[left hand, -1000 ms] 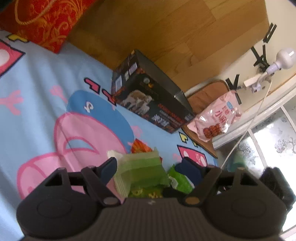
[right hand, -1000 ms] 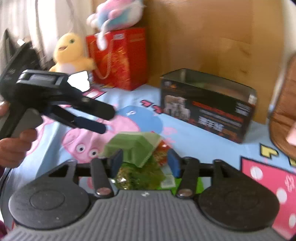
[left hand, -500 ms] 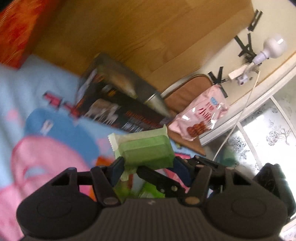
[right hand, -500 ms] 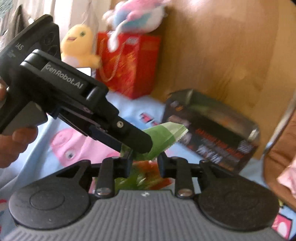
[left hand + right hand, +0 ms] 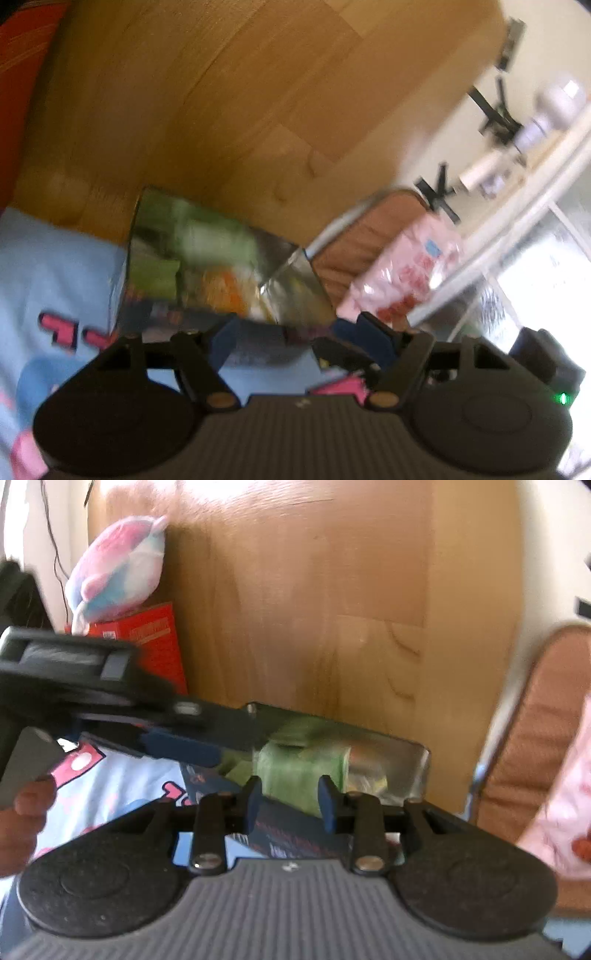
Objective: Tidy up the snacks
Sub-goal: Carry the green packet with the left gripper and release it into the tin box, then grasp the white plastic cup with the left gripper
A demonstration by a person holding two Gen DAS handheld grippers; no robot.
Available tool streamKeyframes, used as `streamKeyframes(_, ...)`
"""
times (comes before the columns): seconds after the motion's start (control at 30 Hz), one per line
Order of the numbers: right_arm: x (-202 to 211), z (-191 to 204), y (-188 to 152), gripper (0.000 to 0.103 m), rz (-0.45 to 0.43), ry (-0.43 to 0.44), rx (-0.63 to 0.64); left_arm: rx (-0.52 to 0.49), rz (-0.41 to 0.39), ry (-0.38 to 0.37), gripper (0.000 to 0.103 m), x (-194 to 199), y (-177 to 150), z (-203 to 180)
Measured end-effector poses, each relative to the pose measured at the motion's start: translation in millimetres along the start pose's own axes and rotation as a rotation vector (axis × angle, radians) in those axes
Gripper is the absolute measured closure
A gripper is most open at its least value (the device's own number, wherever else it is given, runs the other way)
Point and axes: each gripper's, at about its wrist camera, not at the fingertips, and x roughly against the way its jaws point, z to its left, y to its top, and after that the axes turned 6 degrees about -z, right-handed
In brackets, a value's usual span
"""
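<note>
A dark open-topped box (image 5: 207,266) stands on the cartoon blanket against the wooden board, with green and orange snack packs blurred inside. My left gripper (image 5: 288,343) is open and empty just in front of the box. In the right wrist view my right gripper (image 5: 290,797) is shut on a green snack pack (image 5: 303,771) held over the box (image 5: 388,771). The left gripper's fingers (image 5: 177,746) reach in from the left beside that pack.
A pink snack bag (image 5: 402,273) leans on a brown chair cushion (image 5: 365,236) right of the box. A red gift bag (image 5: 155,642) with a plush toy (image 5: 118,568) on top stands at the left. A window frame is at the far right.
Both grippers moved forward to the box. The green pack went from the left gripper into the right gripper; the left gripper opened and is empty now.
</note>
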Motion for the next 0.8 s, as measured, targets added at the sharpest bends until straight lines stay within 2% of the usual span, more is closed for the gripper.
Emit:
streamKeyframes(0.17,67.7,-21.2,-48.5,0.064,-0.02,0.023,-0.091,-0.006,0.106,-0.083,0.032,10.4,-53.9,-7.2)
streamKeyframes(0.27,110.5,-30.4,-80.8,0.056,-0.05,0.049,-0.187,-0.044,0.173,-0.134,0.032,9.5,-86.8,-25.1)
streamKeyframes(0.3,123.9,-31.0,-91.2,0.053,-0.061,0.058,-0.222,-0.051,0.192,-0.148,0.032,7.9,-96.1,-31.5)
streamKeyframes(0.43,167.4,-19.8,-129.5,0.053,-0.087,0.085,-0.309,-0.106,0.253,-0.174,0.032,8.1,-125.1,-54.4)
streamKeyframes(0.57,177.7,-0.1,-154.1,0.052,-0.056,0.086,-0.299,-0.141,0.293,-0.157,0.029,3.8,-141.2,-66.4)
streamKeyframes(0.63,170.2,5.6,-157.9,0.052,-0.024,0.075,-0.286,-0.146,0.322,-0.106,0.027,-5.5,-151.1,-66.3)
streamKeyframes(0.8,154.2,20.6,-160.4,0.052,0.019,0.044,-0.161,-0.091,0.343,-0.105,0.028,-12.1,-164.2,-65.6)
